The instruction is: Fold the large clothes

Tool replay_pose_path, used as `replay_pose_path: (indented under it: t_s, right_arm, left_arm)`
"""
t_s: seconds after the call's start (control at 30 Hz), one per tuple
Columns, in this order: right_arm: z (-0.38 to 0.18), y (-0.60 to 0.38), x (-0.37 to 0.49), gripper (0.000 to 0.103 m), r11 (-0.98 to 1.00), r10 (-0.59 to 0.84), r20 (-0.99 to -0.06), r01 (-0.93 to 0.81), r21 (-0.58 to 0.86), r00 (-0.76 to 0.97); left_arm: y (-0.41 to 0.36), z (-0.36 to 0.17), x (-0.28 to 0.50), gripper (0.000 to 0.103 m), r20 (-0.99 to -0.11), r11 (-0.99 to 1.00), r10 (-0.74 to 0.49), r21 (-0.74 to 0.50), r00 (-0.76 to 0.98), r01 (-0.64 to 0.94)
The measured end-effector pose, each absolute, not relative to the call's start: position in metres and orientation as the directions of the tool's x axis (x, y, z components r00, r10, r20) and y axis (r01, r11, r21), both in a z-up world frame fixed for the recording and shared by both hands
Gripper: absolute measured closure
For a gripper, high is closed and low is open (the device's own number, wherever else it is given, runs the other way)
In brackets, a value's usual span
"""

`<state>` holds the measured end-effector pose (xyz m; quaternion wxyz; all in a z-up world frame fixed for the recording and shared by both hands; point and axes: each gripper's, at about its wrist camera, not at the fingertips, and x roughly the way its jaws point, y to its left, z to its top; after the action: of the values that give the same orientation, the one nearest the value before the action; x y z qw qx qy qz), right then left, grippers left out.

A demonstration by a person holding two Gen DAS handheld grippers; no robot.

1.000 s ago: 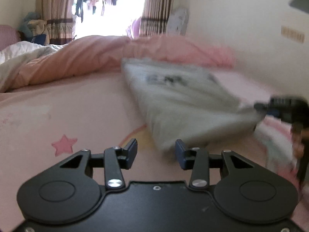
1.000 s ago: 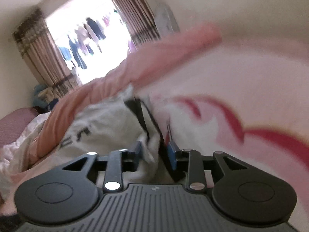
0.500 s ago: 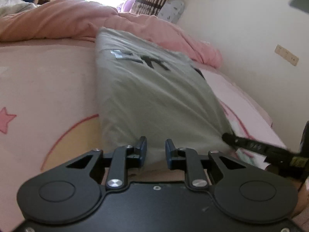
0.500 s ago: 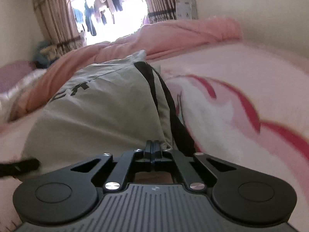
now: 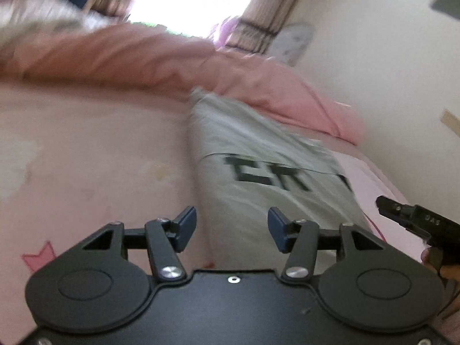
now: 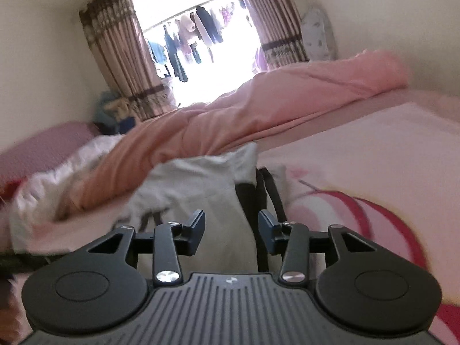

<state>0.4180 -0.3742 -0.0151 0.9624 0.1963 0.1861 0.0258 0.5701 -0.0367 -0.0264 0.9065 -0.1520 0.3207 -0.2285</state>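
The grey shirt [image 5: 267,178] lay on the pink bed sheet [image 5: 95,155], doubled over on itself, its dark lettering facing up and its far end close against the rolled pink quilt [image 5: 178,63]. I judged the fold to be laid down, which would explain why neither tool had a grip on it.

My left gripper [image 5: 232,229] stood over the near end of the shirt, blue pads wide apart, nothing between them. My right gripper [image 6: 231,229] sat over the shirt's right edge [image 6: 218,201], jaws likewise spread and empty, the black trim [image 6: 253,198] running up between the pads. In the left view the right tool [image 5: 414,224] showed as a black body at the right margin, just beside the shirt.

Hard to make out: the left view was smeared by motion, so the lettering was unreadable. The near hem was hidden under both gripper bodies. I could not tell how many layers the fold had, nor whether the sleeves were tucked. The window [image 6: 201,40] was blown out bright, with hanging clothes only faintly visible.
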Motion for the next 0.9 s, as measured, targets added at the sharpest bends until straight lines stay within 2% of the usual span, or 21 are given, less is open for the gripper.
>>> replay_pose_path:
  t_s: [0.1, 0.23, 0.3, 0.37, 0.4, 0.43, 0.47, 0.53, 0.63, 0.7, 0.77, 0.9]
  right_arm:
    - [-0.022, -0.387, 0.451, 0.048, 0.902, 0.136, -0.381, 0.045, 0.429, 0.915]
    - [-0.040, -0.394, 0.478, 0.048, 0.870, 0.203, -0.395, 0.020, 0.492, 0.896]
    - [-0.047, -0.393, 0.483, 0.040, 0.855, 0.229, -0.385, 0.005, 0.518, 0.894]
    - [-0.051, -0.393, 0.488, 0.041, 0.839, 0.236, -0.381, 0.010, 0.544, 0.894]
    - [-0.051, -0.392, 0.487, 0.044, 0.836, 0.234, -0.377, 0.012, 0.548, 0.896]
    - [-0.049, -0.391, 0.486, 0.062, 0.846, 0.217, -0.377, 0.019, 0.532, 0.900]
    - [-0.046, -0.389, 0.484, 0.085, 0.861, 0.198, -0.379, 0.024, 0.508, 0.904]
    - [-0.035, -0.387, 0.477, 0.093, 0.875, 0.196, -0.355, 0.001, 0.484, 0.914]
    - [-0.023, -0.395, 0.468, 0.094, 0.888, 0.174, -0.305, -0.015, 0.460, 0.936]
    - [-0.034, -0.406, 0.478, 0.094, 0.876, 0.175, -0.356, 0.020, 0.481, 0.918]
    - [-0.051, -0.405, 0.491, 0.094, 0.900, 0.142, -0.421, 0.060, 0.432, 0.896]
    - [-0.060, -0.405, 0.495, 0.089, 0.888, 0.134, -0.430, 0.084, 0.452, 0.893]
  left_arm:
    - [-0.036, -0.045, 0.596, 0.051, -0.525, 0.812, -0.555, -0.511, 0.645, 0.283]
    - [-0.034, -0.062, 0.617, 0.049, -0.479, 0.729, -0.634, -0.632, 0.607, 0.263]
    - [-0.038, -0.067, 0.626, 0.047, -0.472, 0.713, -0.648, -0.651, 0.597, 0.260]
    - [-0.045, -0.068, 0.626, 0.045, -0.470, 0.717, -0.647, -0.644, 0.601, 0.268]
    - [-0.047, -0.068, 0.626, 0.045, -0.470, 0.721, -0.643, -0.638, 0.605, 0.271]
    - [-0.049, -0.066, 0.625, 0.045, -0.471, 0.727, -0.637, -0.630, 0.610, 0.273]
    - [-0.052, -0.064, 0.625, 0.049, -0.474, 0.733, -0.633, -0.622, 0.612, 0.277]
    - [-0.056, -0.057, 0.621, 0.054, -0.468, 0.736, -0.631, -0.613, 0.619, 0.286]
    - [-0.065, -0.051, 0.619, 0.053, -0.463, 0.745, -0.633, -0.582, 0.620, 0.327]
    - [-0.078, -0.052, 0.619, 0.048, -0.479, 0.780, -0.610, -0.503, 0.632, 0.372]
    - [-0.087, -0.057, 0.621, 0.043, -0.499, 0.803, -0.586, -0.465, 0.639, 0.373]
    - [-0.093, -0.067, 0.631, 0.035, -0.516, 0.812, -0.578, -0.447, 0.632, 0.376]
